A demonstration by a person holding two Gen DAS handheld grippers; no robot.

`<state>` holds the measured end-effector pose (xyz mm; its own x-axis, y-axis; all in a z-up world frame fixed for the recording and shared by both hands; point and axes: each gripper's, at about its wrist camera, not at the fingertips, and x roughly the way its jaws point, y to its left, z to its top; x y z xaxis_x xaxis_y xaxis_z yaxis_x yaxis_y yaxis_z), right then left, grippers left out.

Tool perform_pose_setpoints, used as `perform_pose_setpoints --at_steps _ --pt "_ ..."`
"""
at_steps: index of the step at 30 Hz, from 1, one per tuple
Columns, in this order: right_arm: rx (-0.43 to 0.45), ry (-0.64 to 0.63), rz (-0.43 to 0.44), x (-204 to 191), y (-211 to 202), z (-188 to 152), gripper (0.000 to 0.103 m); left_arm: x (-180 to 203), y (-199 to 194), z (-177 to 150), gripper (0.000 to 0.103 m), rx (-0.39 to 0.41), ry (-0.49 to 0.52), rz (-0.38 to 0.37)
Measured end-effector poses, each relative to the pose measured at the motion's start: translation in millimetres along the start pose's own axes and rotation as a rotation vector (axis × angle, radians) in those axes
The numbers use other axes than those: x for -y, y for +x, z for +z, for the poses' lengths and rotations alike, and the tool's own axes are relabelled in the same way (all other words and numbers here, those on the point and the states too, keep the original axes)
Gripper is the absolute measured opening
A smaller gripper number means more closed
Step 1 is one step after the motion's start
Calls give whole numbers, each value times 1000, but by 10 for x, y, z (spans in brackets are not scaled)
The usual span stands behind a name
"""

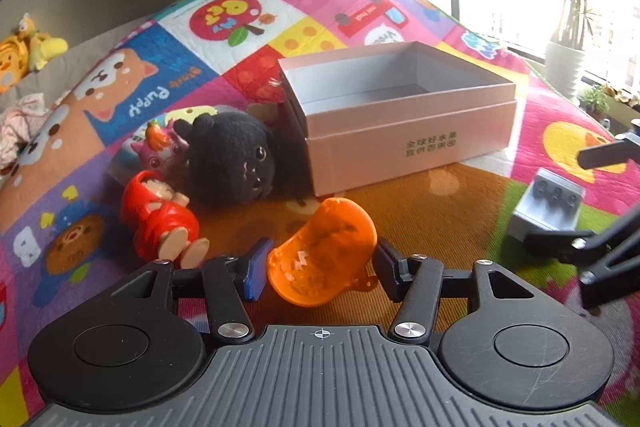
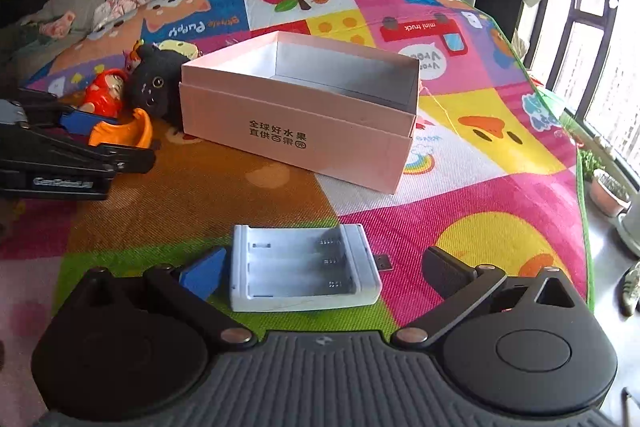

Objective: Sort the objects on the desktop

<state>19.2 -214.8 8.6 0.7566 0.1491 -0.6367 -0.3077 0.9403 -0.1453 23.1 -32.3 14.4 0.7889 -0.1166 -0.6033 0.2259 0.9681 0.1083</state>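
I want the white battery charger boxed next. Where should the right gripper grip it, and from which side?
Grip the battery charger across its two short end walls, coming from its near long side. It lies flat, open side up, between the open right gripper; keep clear of the USB plug at its right end.

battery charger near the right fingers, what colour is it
White battery charger, slots empty; clearest in the right wrist view.

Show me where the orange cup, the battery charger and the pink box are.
orange cup (image 1: 324,251): left wrist view, inner wall.
battery charger (image 2: 300,267): right wrist view, middle slot.
pink box (image 2: 296,143): right wrist view, printed side wall.
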Motion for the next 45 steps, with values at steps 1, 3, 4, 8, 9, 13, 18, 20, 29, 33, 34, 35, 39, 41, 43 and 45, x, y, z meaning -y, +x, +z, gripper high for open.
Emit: perform_pose_setpoints --at_steps 1,3,4,8,9,13,18,20,29,33,34,35,39,41,43,45 --pt "-12 -4 12 7 27 14 103 -11 -48 -36 60 -3 -5 -20" --pt "-35 16 57 45 70 37 103 -25 -111 -95 60 -12 -12 -53" --pt "-49 33 77 65 85 48 103 -22 -131 -122 60 -16 -13 -69" --pt "-100 123 137 170 130 69 103 17 -149 -199 60 -27 6 -100" --pt "-101 124 134 172 132 69 103 23 -146 -205 60 -28 6 -101" --pt "-93 112 119 157 130 78 98 13 -150 -177 60 -27 -15 -114" --pt "-53 105 134 234 -102 183 92 43 -262 72 56 59 14 -112" --pt "-1 113 128 318 -287 273 92 68 -293 309 56 124 41 -106" --pt "219 34 2 531 -589 996 92 -86 -12 1459 49 322 -15 -74" --pt "301 18 -31 538 -251 1487 98 -383 0 1691 63 334 -115 -55" --pt "284 30 -13 554 -139 1577 100 -461 -36 1654 68 329 -132 -50" --pt "269 60 -4 568 -55 1625 101 -532 -78 1581 79 325 -137 -40" --pt "228 92 51 485 50 1496 101 -744 -201 1083 94 275 -108 83" --pt "208 56 71 329 12 1298 101 -876 -197 753 95 218 -126 137" --pt "181 -4 117 142 -47 1114 103 -994 -191 443 96 152 -173 147" --pt "141 -60 181 -84 -94 949 103 -1092 -177 158 97 84 -216 165"
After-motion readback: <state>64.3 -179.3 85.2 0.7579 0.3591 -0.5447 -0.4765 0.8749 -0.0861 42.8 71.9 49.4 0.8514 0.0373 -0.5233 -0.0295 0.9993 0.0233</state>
